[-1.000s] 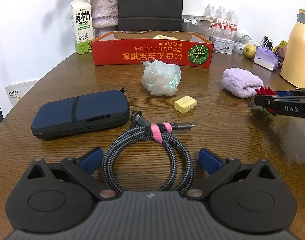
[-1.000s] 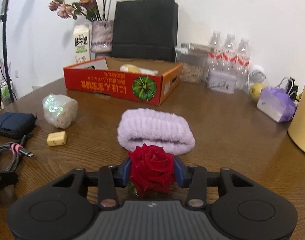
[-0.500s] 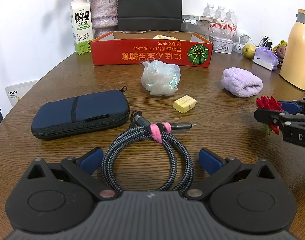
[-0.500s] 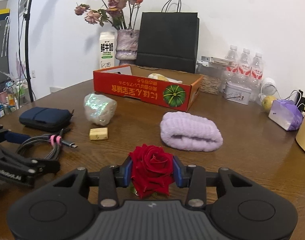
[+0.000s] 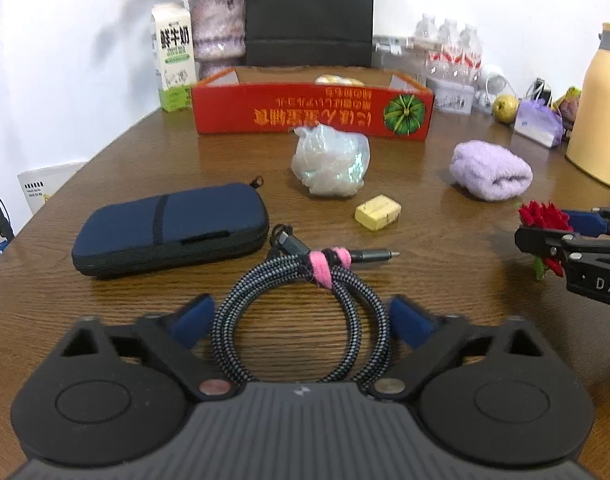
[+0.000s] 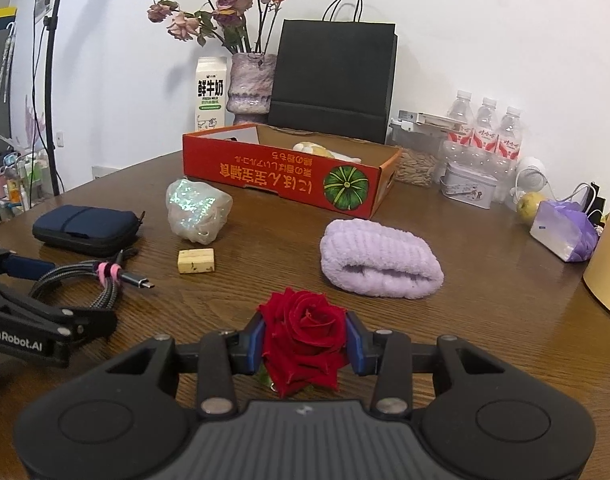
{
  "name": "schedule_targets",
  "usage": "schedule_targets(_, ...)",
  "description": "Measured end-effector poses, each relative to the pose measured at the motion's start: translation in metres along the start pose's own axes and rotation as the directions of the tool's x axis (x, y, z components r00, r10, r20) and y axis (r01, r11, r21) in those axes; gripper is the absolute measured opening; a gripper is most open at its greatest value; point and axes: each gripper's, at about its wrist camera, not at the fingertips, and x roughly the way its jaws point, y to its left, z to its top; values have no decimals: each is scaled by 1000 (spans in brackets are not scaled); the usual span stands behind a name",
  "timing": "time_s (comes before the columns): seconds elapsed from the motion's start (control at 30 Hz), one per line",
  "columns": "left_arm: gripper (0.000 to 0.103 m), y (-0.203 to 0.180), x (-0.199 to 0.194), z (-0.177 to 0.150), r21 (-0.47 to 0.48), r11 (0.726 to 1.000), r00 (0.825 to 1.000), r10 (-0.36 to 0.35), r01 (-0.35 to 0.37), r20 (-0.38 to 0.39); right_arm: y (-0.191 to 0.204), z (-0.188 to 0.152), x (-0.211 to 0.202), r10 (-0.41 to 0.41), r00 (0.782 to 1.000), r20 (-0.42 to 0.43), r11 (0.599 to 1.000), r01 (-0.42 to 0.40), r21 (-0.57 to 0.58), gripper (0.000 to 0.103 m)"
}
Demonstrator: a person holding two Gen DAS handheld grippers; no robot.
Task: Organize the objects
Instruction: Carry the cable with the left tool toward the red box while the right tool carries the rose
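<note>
Rose (image 6: 305, 340); brown wooden table (image 6: 485, 320)

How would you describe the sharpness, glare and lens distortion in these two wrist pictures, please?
Left wrist view: the red box and iridescent bundle look slightly soft, while the braided cable is crisp. Right wrist view: sharp overall, with glare on the table near the lilac towel. Both views: fisheye bending and dark corners.

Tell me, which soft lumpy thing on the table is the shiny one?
The crinkly plastic bundle beside the red box; it glitters, while the purple towel looks fuzzy and dull.
</note>
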Motion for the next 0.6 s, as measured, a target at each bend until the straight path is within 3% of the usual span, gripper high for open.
schedule_targets(0.6,89,6,-15,2,-9,999,998,-35,35,42,0,1,-4,-10,1000,24,1000,9,12,39)
